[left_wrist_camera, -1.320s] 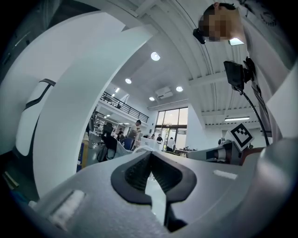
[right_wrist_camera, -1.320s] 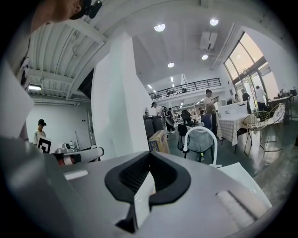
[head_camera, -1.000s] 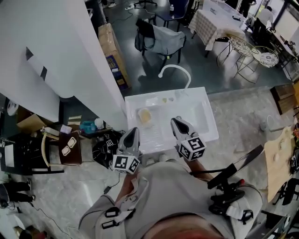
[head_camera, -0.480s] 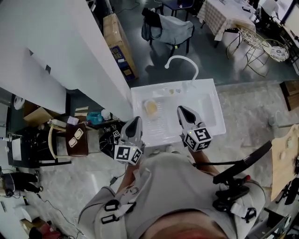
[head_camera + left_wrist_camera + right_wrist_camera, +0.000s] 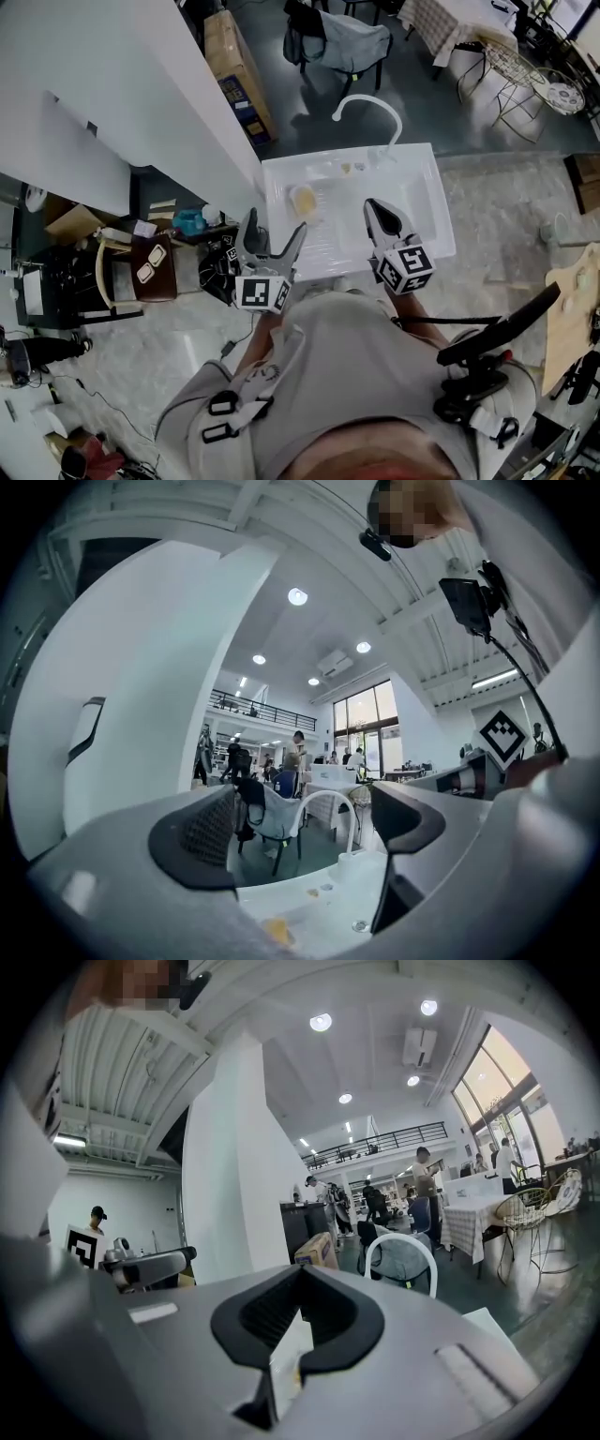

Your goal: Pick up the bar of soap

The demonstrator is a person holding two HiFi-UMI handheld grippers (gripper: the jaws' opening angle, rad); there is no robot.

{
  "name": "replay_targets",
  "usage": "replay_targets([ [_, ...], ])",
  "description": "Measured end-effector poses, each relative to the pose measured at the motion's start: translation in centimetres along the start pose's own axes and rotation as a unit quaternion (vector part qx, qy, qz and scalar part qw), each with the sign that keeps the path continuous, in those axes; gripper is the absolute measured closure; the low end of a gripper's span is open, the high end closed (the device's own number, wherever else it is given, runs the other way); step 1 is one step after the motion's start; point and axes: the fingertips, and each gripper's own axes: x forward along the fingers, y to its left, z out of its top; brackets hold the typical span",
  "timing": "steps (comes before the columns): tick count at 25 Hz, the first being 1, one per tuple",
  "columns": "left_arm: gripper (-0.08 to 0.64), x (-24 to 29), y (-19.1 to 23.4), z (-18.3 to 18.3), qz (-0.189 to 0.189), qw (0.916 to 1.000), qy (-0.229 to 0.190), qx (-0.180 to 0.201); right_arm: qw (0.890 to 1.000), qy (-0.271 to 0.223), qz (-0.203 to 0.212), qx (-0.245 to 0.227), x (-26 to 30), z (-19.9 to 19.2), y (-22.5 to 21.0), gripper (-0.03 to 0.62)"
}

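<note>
Jaws on my left gripper are opening and stand wide apart, with nothing between the pads. In the left gripper view the left gripper frames the white sink, and the bar of soap shows low in the gap, beyond the fingertips and touching neither of them. From the head view this gripper hangs over the sink's near left corner.

Left of the sink a cluttered floor holds a brown bag and a teal object, beside a broad white wall. A cardboard box leans at the foot of that wall.

The bar of soap, pale yellow, lies in the left part of the sink, just ahead of my left jaws and clear of both grippers. A curved white faucet rises at the sink's far edge; the same faucet arches between my left jaws in that gripper's view. Behind it stands a chair draped with a grey garment.

My right gripper hangs over the sink's near middle, to the right of the soap and apart from it. In the right gripper view the right gripper has its black pads closed together at the tips and holds nothing.
</note>
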Motion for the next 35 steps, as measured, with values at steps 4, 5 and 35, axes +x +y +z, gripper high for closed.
replay_targets([
  [4, 0.110, 0.0, -0.1, -0.8, -0.003, 0.9998, 0.009, -0.014, 1.000, 0.000, 0.000, -0.001, -0.1, 0.0, 0.1, 0.591],
  [5, 0.110, 0.0, -0.2, -1.1, -0.004, 0.9998, 0.012, -0.017, 1.000, 0.001, 0.000, -0.002, -0.1, -0.1, 0.0, 0.591],
  [35, 0.115, 12.5, 5.3, -34.4, 0.036, 0.8974, 0.439, -0.013, 0.999, 0.009, -0.045, 0.017, -2.4, -1.6, -5.0, 0.591],
])
